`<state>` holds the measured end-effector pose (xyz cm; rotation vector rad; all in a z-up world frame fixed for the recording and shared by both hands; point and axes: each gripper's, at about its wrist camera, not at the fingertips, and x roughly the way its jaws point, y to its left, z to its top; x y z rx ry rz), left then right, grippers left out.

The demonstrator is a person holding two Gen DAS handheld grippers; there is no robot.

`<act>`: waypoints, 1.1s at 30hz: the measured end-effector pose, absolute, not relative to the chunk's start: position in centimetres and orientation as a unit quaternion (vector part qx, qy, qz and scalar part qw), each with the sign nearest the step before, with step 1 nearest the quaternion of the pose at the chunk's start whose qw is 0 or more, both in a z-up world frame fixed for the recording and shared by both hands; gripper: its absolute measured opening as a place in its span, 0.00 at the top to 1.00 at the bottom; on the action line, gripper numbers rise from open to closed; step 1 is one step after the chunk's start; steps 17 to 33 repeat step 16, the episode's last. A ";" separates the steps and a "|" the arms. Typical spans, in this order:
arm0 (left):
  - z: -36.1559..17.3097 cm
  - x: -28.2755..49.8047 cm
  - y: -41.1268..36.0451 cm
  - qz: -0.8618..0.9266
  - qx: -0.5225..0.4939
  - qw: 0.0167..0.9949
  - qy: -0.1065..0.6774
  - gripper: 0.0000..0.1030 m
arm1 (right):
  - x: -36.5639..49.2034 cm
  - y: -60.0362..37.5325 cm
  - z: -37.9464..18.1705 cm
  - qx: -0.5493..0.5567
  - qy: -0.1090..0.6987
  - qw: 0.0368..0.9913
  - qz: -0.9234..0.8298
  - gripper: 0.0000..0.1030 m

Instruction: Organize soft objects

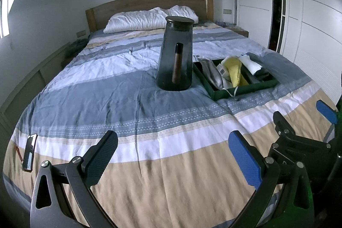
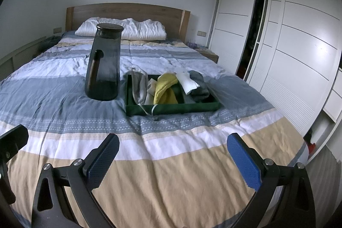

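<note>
A dark green tray (image 1: 245, 92) (image 2: 171, 110) sits on the striped bed and holds soft items: a grey pouch (image 2: 137, 87), a yellow cloth (image 2: 164, 89), a white cloth (image 2: 188, 81) and a dark grey cloth (image 2: 198, 84). In the left wrist view the yellow cloth (image 1: 234, 71) is mid-tray. My left gripper (image 1: 173, 157) is open and empty above the bed's near end. My right gripper (image 2: 173, 158) is open and empty too, and shows at the right of the left wrist view (image 1: 303, 121). Both are well short of the tray.
A tall smoked-glass pitcher (image 1: 175, 55) (image 2: 103, 63) stands just left of the tray. A phone (image 1: 30, 152) lies at the bed's near left edge. White pillows (image 2: 121, 31) lie at the wooden headboard. A white wardrobe (image 2: 295, 35) lines the right side.
</note>
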<state>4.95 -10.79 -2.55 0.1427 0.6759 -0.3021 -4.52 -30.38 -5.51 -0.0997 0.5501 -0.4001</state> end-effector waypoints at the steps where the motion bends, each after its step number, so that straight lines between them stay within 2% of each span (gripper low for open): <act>1: -2.5 4.9 -10.8 -0.148 0.070 0.930 0.330 0.01 | -4.5 -30.4 -5.5 -0.049 0.270 0.942 -0.196 0.00; 33: -2.6 4.9 -10.8 -0.148 0.070 0.929 0.331 0.01 | -4.5 -30.3 -5.5 -0.050 0.269 0.942 -0.197 0.00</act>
